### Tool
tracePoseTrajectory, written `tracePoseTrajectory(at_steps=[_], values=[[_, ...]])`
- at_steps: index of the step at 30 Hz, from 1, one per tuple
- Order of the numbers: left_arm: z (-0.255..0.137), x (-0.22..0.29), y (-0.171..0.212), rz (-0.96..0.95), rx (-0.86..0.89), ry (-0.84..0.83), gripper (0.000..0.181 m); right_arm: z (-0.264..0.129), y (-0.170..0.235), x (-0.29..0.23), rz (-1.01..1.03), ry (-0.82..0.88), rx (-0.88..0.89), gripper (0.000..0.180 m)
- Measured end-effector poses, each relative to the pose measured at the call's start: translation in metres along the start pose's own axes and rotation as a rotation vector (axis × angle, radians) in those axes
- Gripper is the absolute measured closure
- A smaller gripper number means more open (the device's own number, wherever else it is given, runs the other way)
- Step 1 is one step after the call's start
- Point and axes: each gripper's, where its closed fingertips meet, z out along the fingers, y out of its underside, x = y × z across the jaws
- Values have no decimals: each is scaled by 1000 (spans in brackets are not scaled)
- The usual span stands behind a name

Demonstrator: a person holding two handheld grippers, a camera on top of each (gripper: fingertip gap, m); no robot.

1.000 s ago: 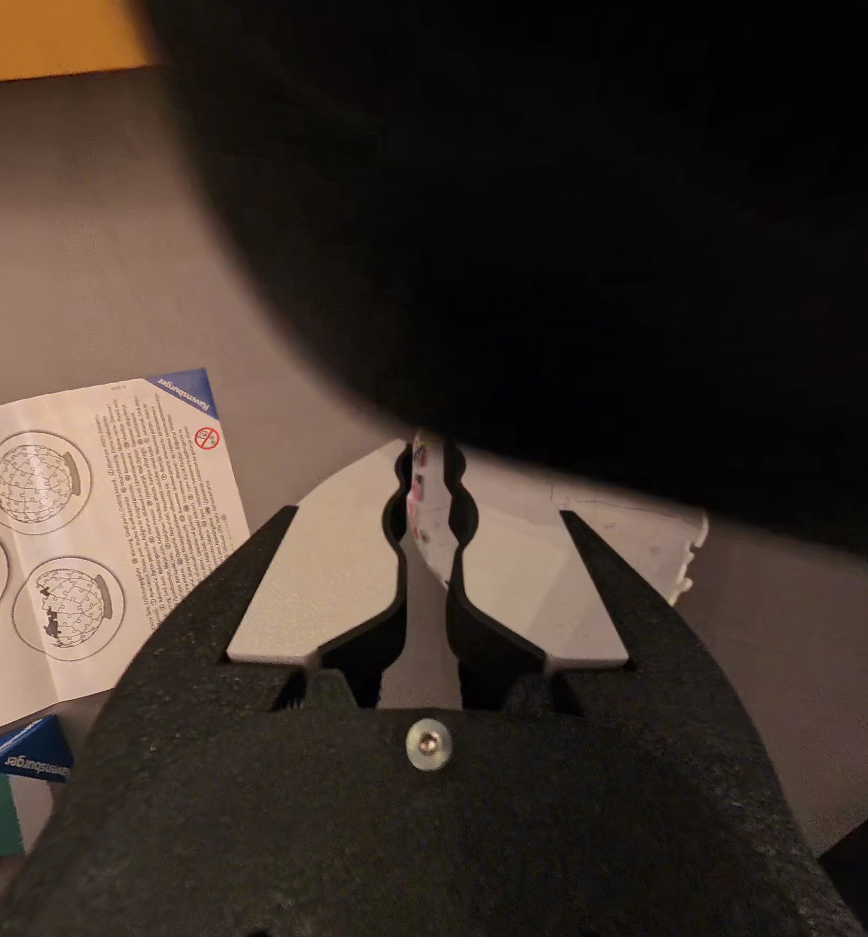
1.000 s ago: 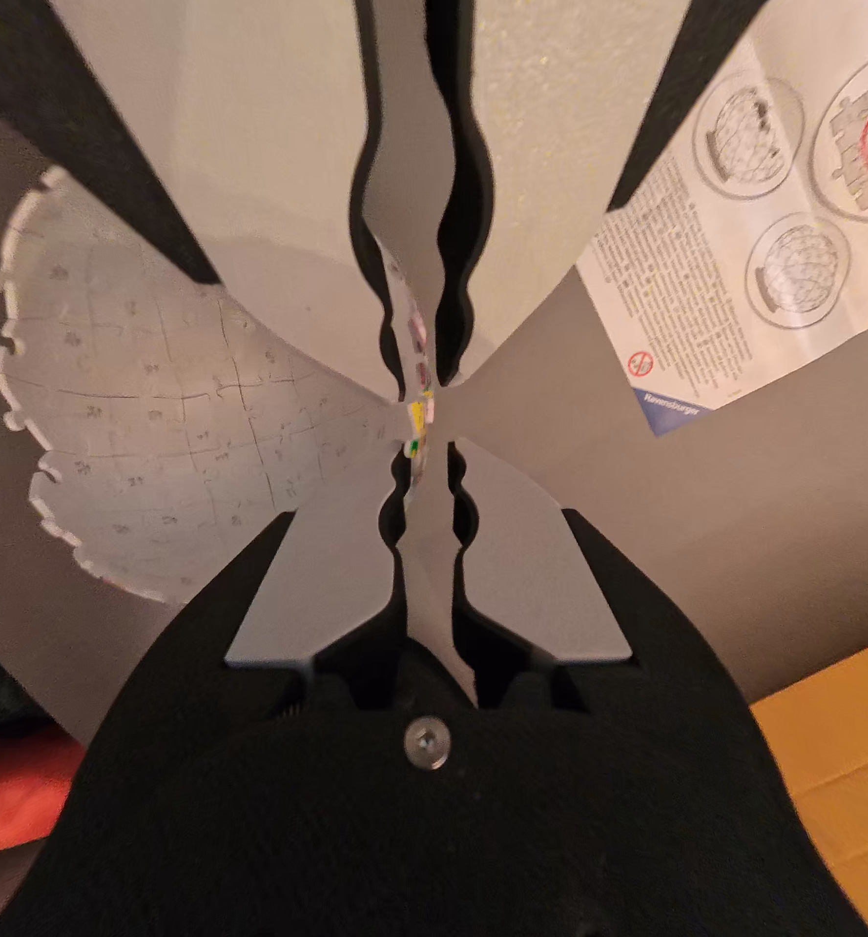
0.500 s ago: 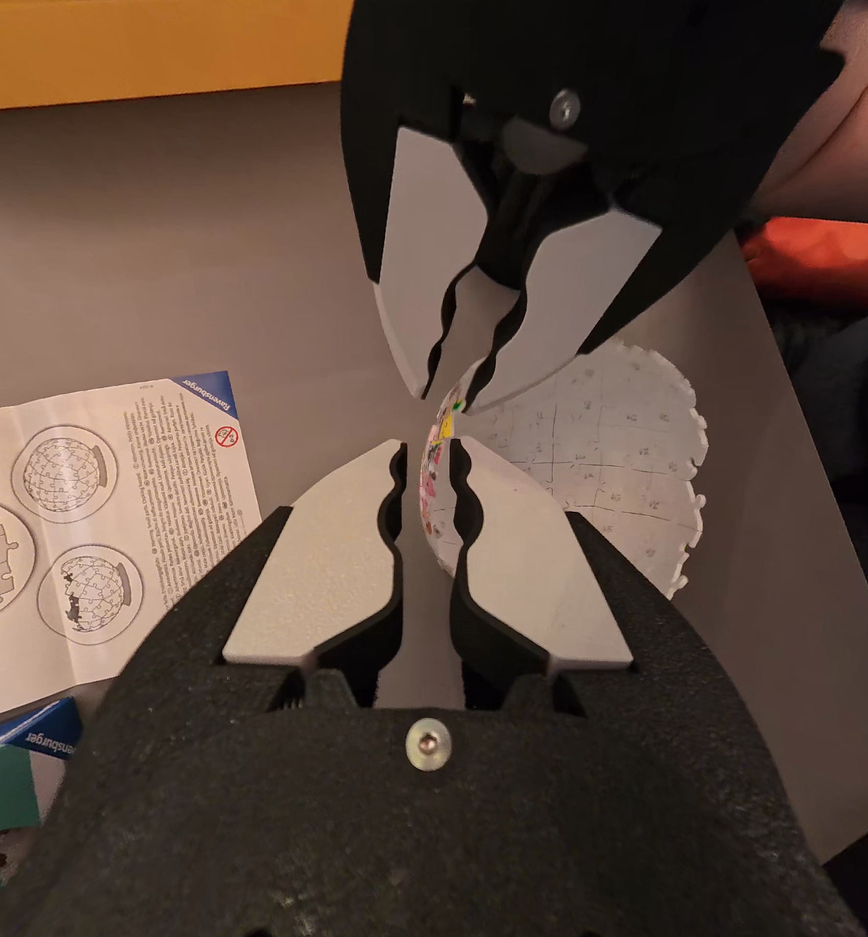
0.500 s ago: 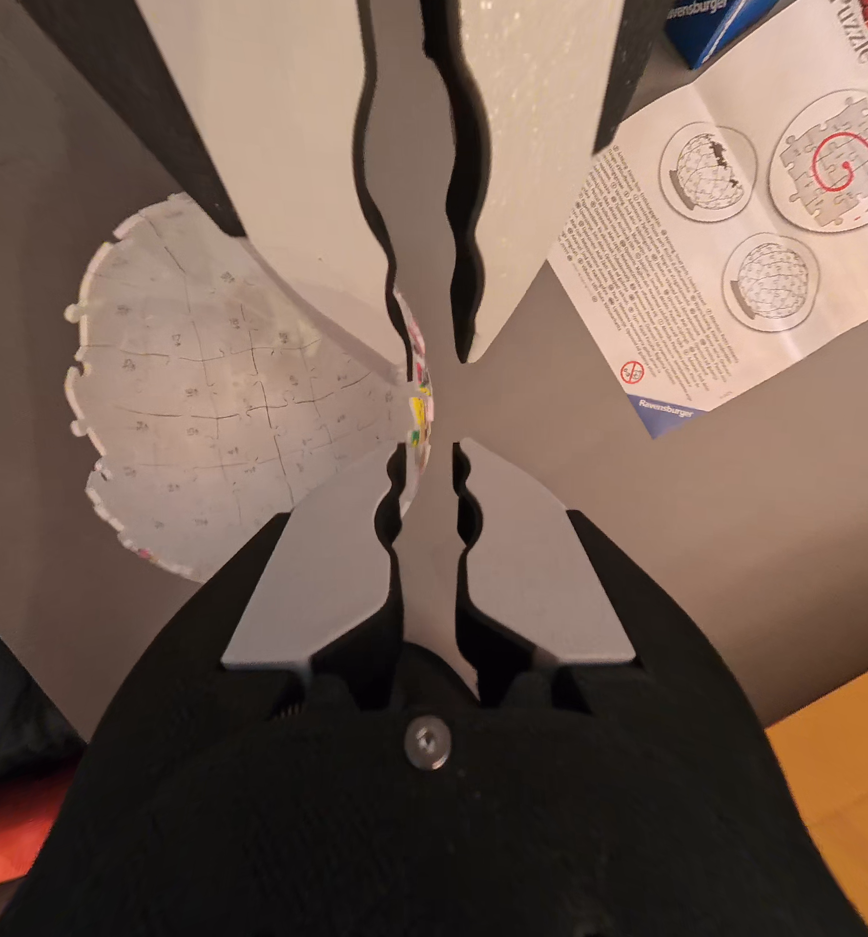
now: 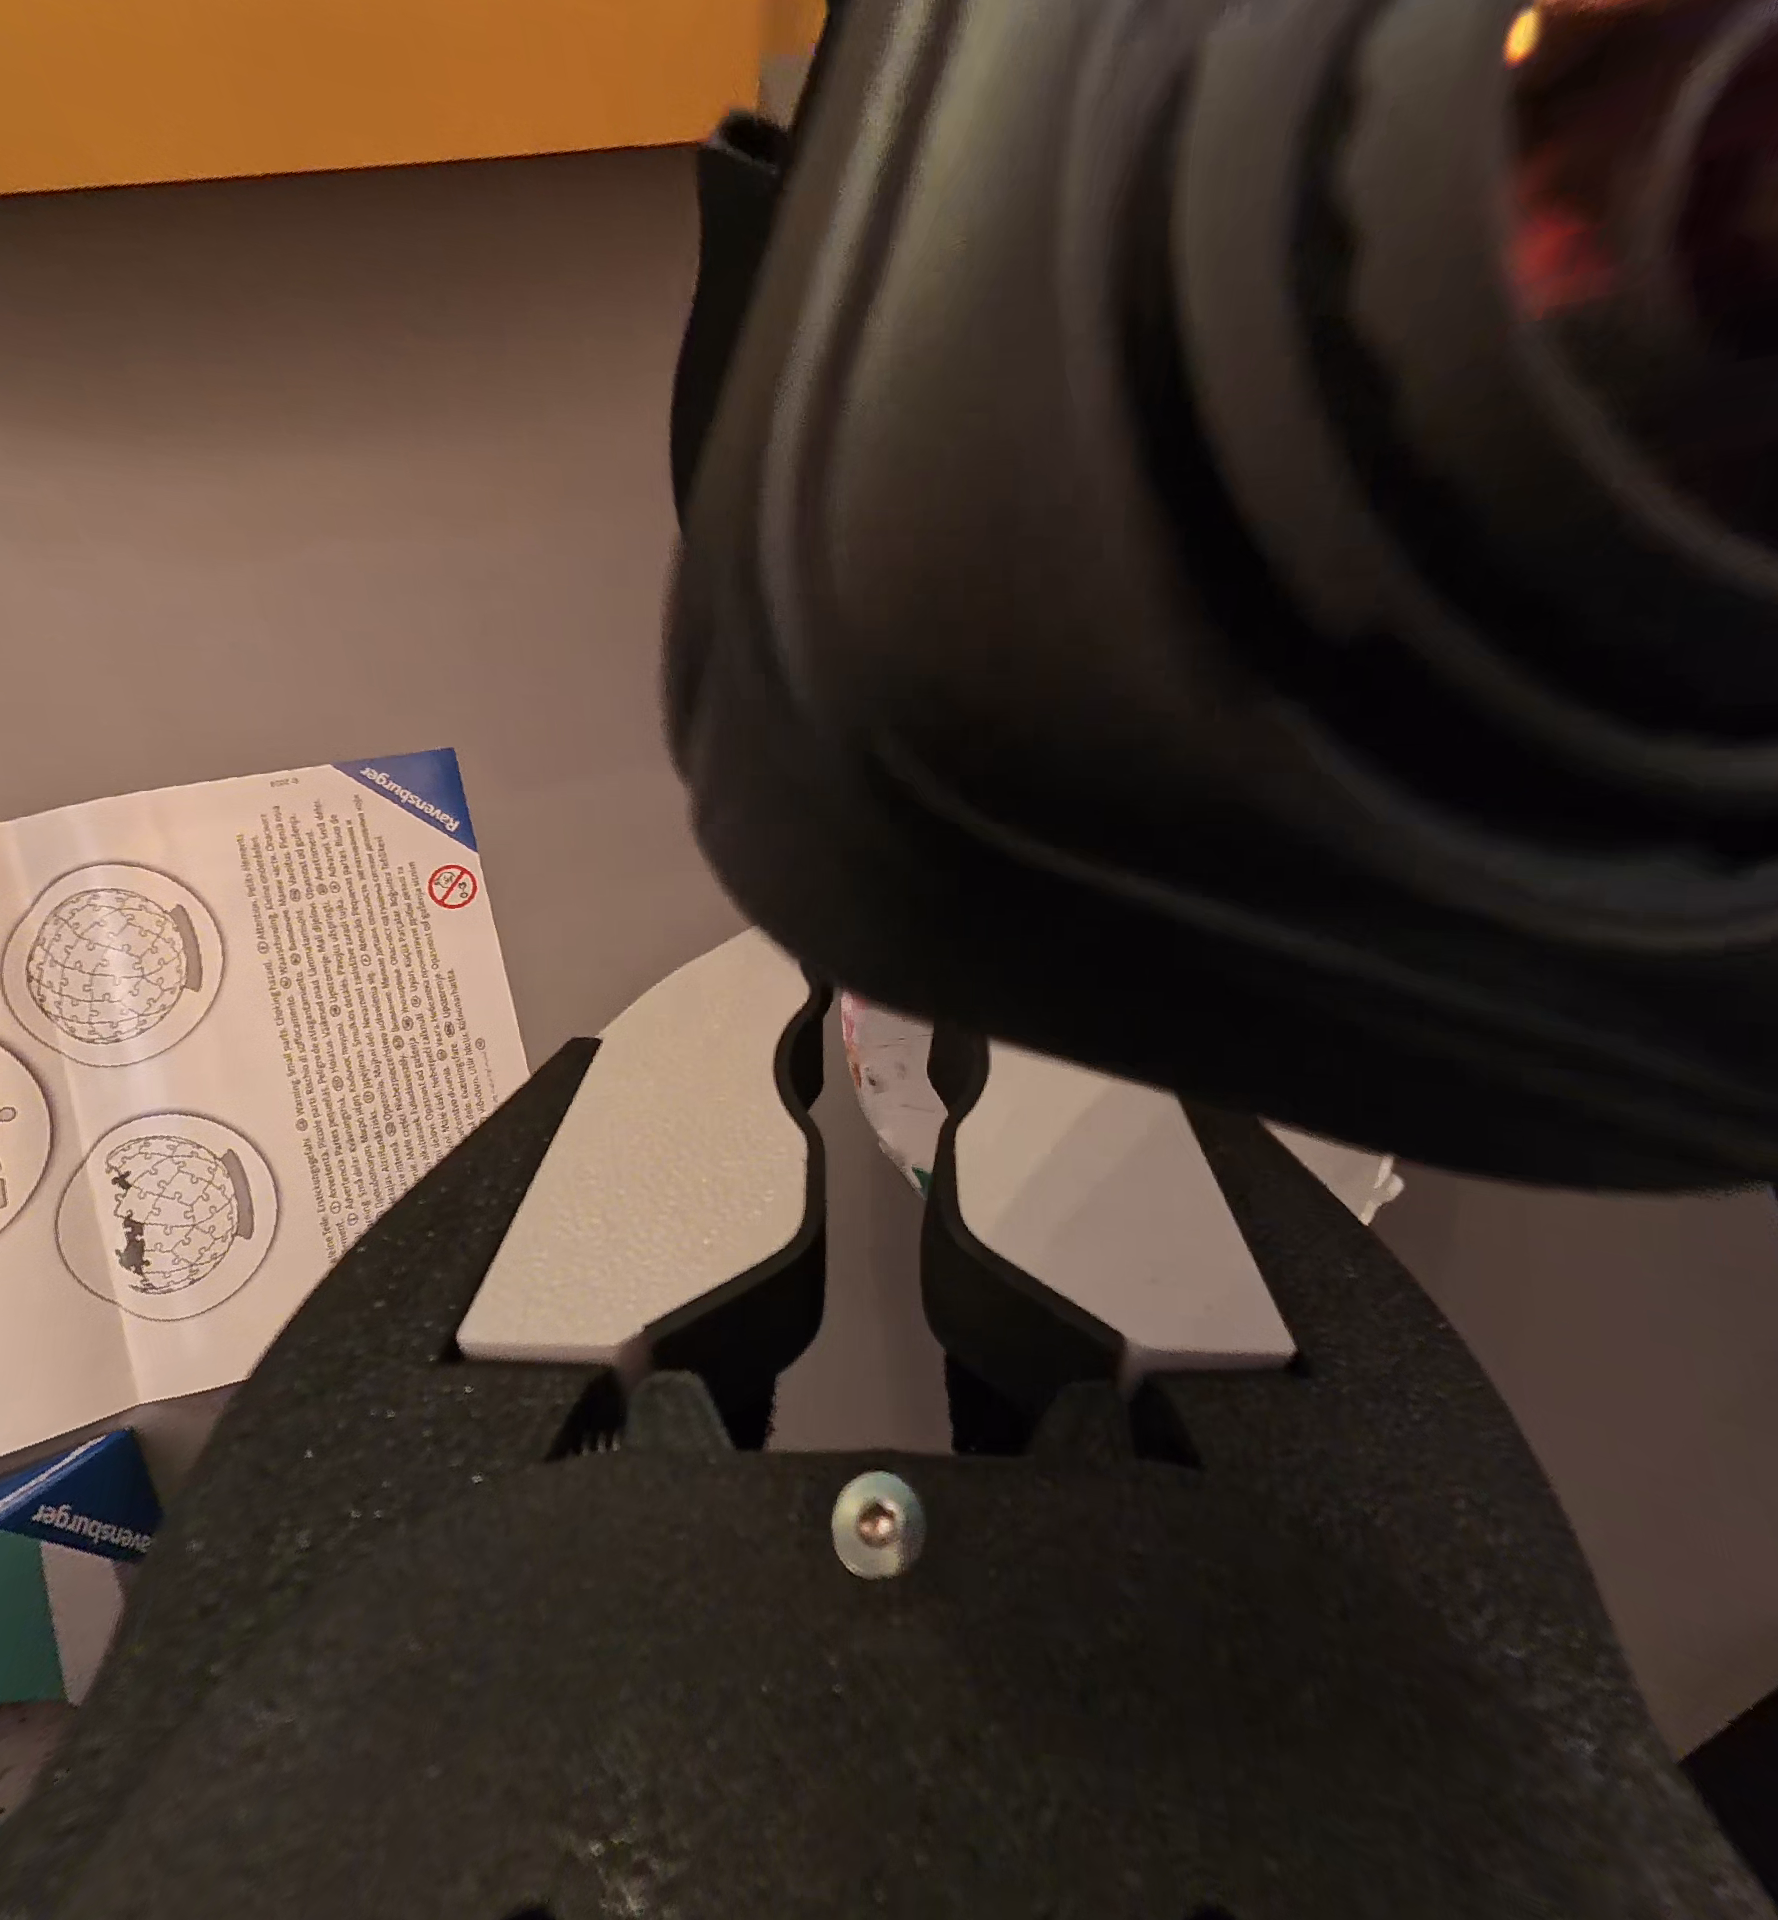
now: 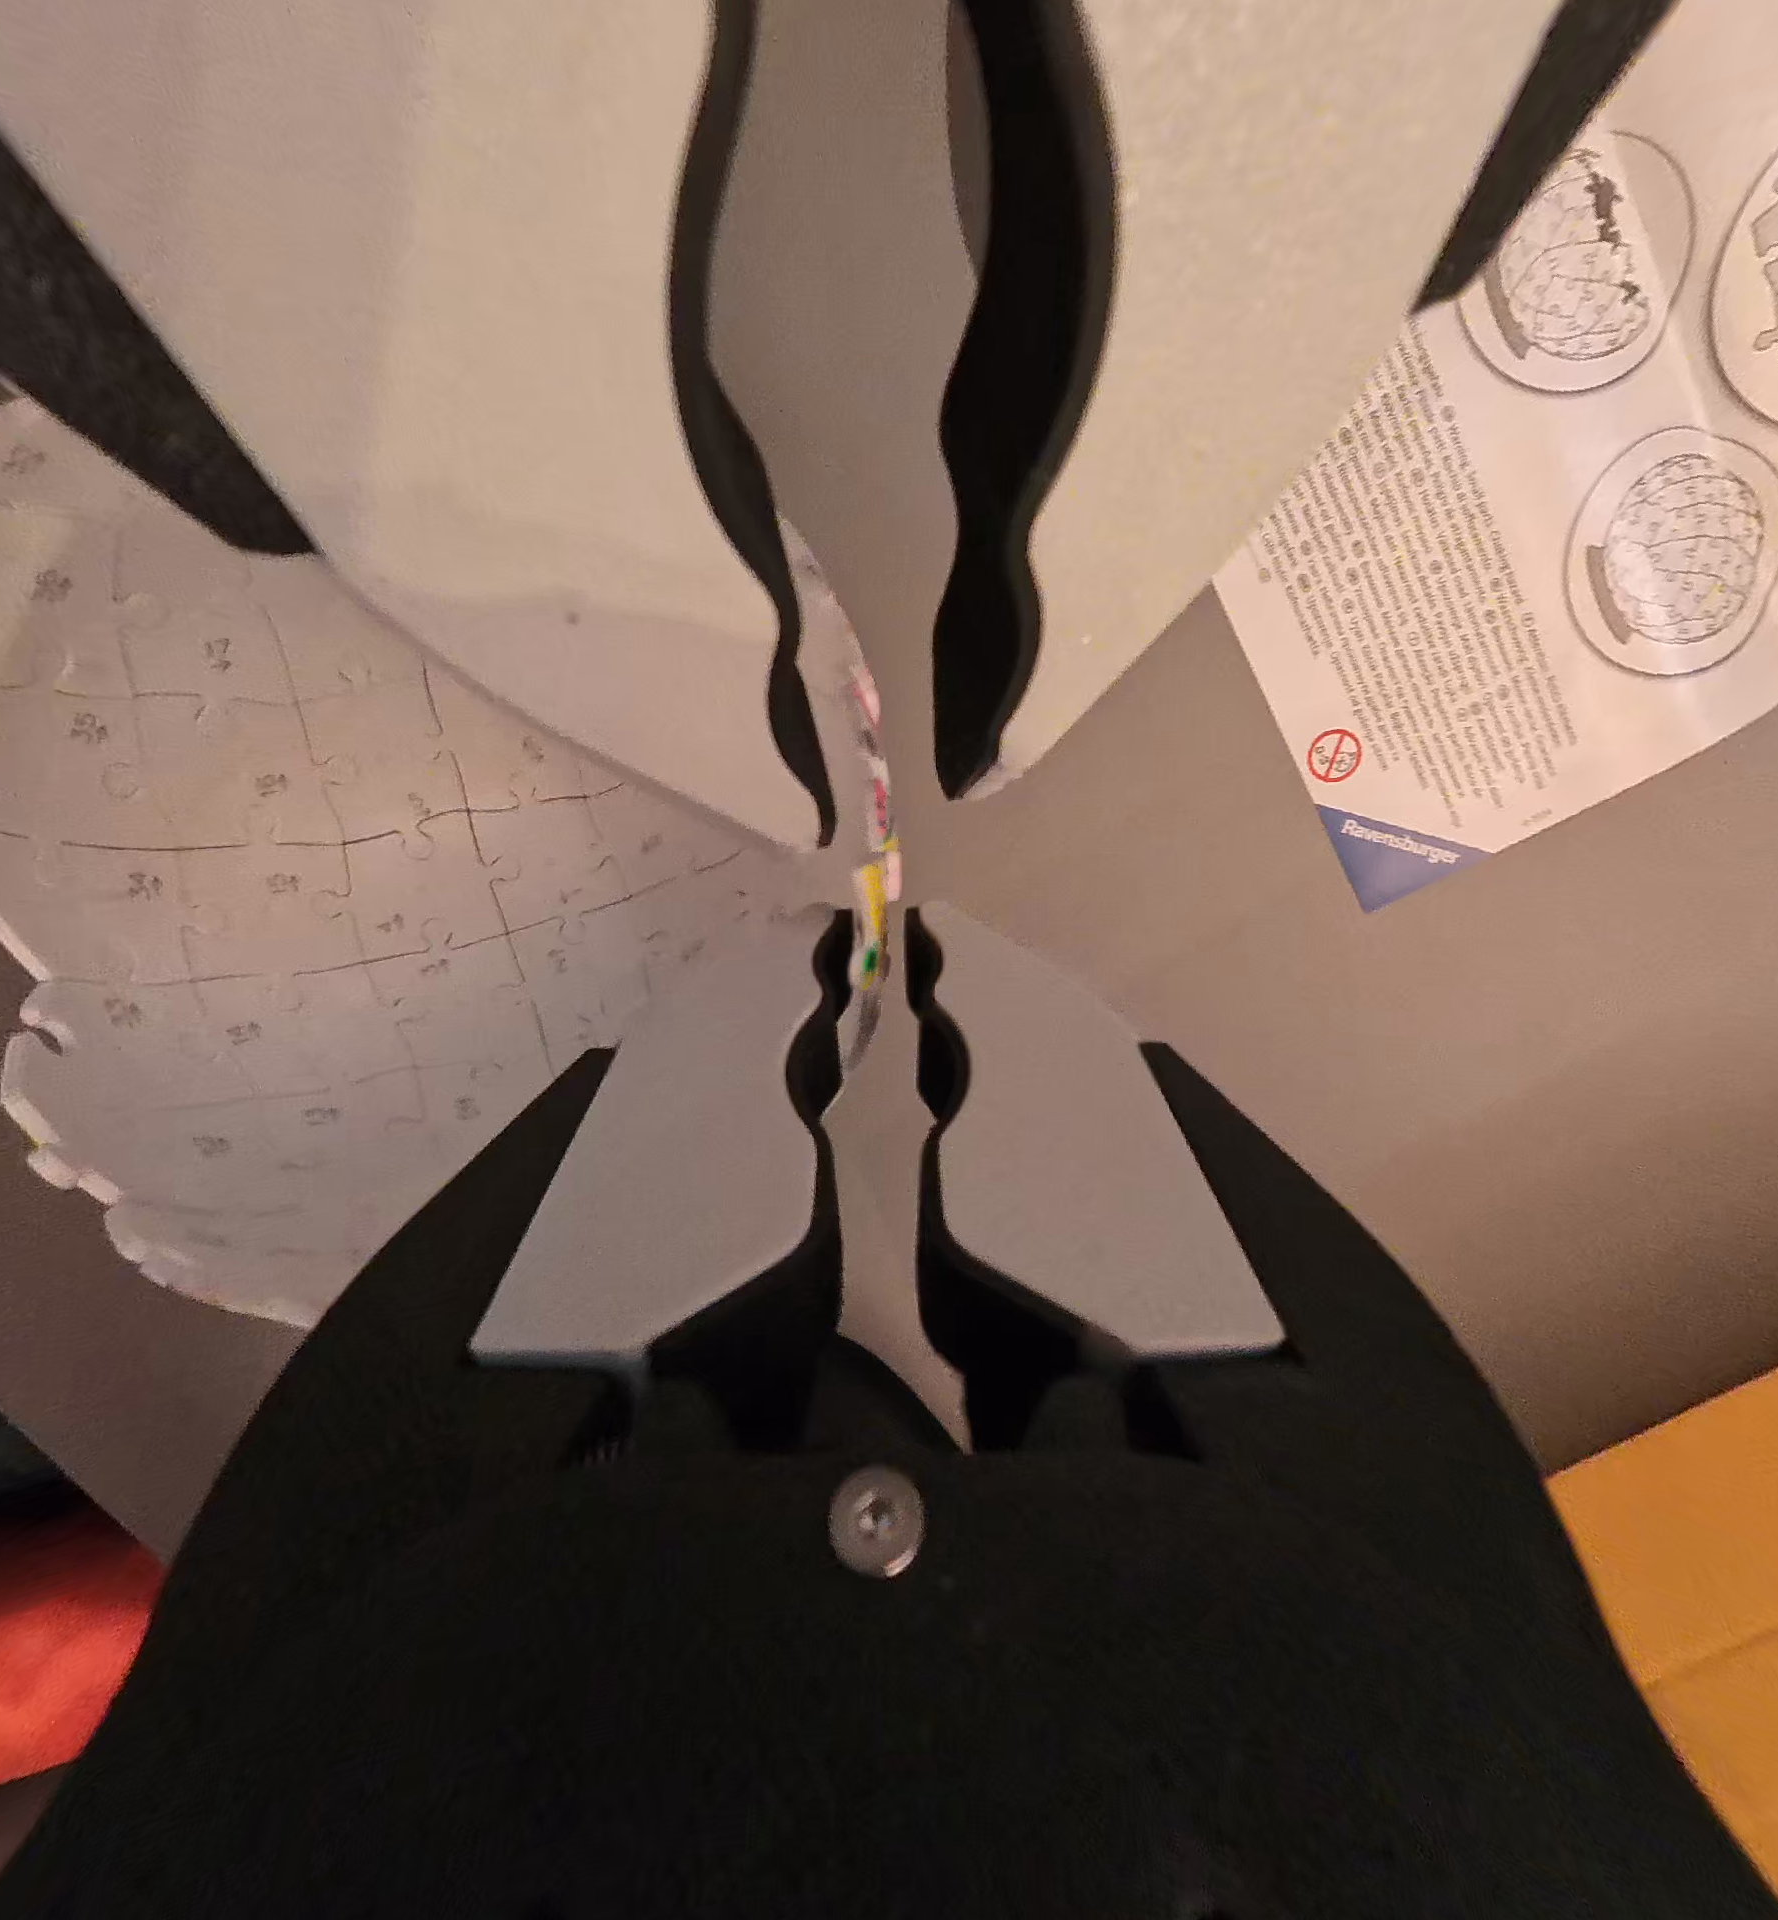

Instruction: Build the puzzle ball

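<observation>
**Gripping the puzzle ball shell by one rim, tip to tip**

Lying mostly toward 9 o'clock of the right gripper (image 6: 877, 920) in the right wrist view, the curved puzzle ball shell (image 6: 293, 883) showing its white inner face, its rim running 12 to 6 through both sets of fingers. Clamping narrowly on the coloured rim edge from 6 o'clock; facing the left gripper (image 6: 887, 810) from 12, its hold impossible to tell. Likely turning on that shared line, both tools being equally near.
</observation>
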Motion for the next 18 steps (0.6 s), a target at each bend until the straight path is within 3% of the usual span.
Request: tracePoseTrajectory(at_steps=[12,14,18], values=[[-2,2,0,2,-6,-5,167,-2,0,-1,14,-1,-10,174],[-3,2,0,0,-4,-6,166,-4,-2,2,14,11,14,157],[-8,1,1,-4,0,-17,166,-13,-11,-1,-90,-13,74,154]])
